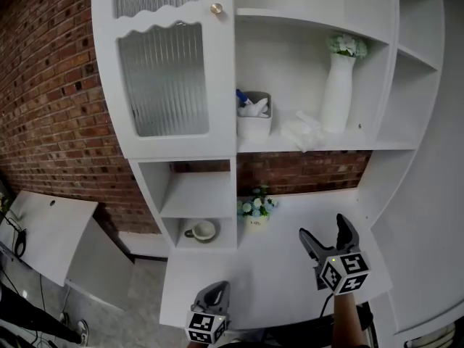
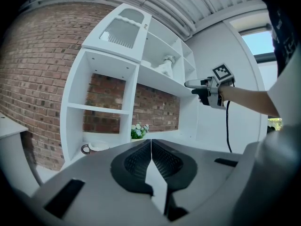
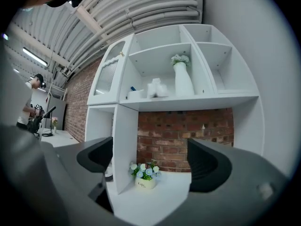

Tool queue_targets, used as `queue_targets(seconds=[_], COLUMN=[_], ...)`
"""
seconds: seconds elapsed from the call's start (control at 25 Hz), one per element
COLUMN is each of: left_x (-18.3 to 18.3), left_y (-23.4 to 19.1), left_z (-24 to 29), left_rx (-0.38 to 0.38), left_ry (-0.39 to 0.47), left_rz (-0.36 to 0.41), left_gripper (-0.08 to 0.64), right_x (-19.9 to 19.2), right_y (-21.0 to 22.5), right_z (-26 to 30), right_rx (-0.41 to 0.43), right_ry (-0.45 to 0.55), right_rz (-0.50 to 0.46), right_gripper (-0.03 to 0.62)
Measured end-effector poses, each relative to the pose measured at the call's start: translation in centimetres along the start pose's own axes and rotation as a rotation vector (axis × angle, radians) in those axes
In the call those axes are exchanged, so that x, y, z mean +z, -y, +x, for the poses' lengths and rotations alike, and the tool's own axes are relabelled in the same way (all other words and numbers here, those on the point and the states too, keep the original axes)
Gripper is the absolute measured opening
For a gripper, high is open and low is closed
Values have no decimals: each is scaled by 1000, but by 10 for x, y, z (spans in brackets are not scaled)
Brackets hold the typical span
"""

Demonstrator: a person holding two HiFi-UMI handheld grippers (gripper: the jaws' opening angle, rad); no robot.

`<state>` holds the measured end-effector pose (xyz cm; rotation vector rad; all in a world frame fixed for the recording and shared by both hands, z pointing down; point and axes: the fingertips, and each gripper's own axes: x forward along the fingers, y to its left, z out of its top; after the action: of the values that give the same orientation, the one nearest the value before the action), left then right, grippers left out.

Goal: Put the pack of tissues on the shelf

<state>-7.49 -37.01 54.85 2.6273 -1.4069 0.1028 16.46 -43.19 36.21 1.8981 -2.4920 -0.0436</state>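
Pack of tissues [image 1: 303, 132]: lying on the shelf [image 1: 362, 142] just beside the vase [image 1: 338, 93], task seemingly done; right gripper [image 1: 323, 230]: hovering above the surface [image 1: 275, 274], jaws gaping wide, carrying nothing; left gripper [image 1: 214, 291]: hanging low, unneeded, jaws pressing together, empty.

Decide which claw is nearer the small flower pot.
Right. The right claw hangs just right of the flower pot; the left claw sits at the front edge of the counter.

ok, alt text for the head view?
Tissues lie on the white shelf beside a tall vase, against a brick wall. Below, over the counter, the right gripper is open and empty; the left gripper is shut at the bottom edge.
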Motion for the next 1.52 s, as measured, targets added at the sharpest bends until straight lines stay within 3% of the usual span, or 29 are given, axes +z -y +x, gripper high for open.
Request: queue_targets(seconds=[0.2, 0.6, 0.84, 0.92, 1.08, 1.32, 1.52], left_x=[2, -6, -7, -8, -10, -12, -17], left_y=[2, 8, 7, 6, 6, 6, 5], left_z=[-1, -7, -11, -12, -15, -15, -16], left_rx=[-3, -3, 3, 5, 3, 0, 7], left_ry=[1, -5, -16, -13, -20, -38, -42], left_rz=[7, 17, 24, 23, 18, 11, 14], left_gripper=[11, 11, 11, 11, 11, 11, 11], right_x=[-32, -78, -99, -105, -118, -130, -151], right_y=[-15, -31, -28, -27, -30, -42, -42], right_z=[-9, -33, -48, -53, -61, -66, -73], right_rx=[25, 46, 9, -9, -12, 26, -4], right_ry=[-69, -106, -126, -124, -146, -149, -186], right_rz=[-35, 40, 53, 39, 46, 77, 72], right_gripper=[482, 480, 480, 441, 431, 298, 242])
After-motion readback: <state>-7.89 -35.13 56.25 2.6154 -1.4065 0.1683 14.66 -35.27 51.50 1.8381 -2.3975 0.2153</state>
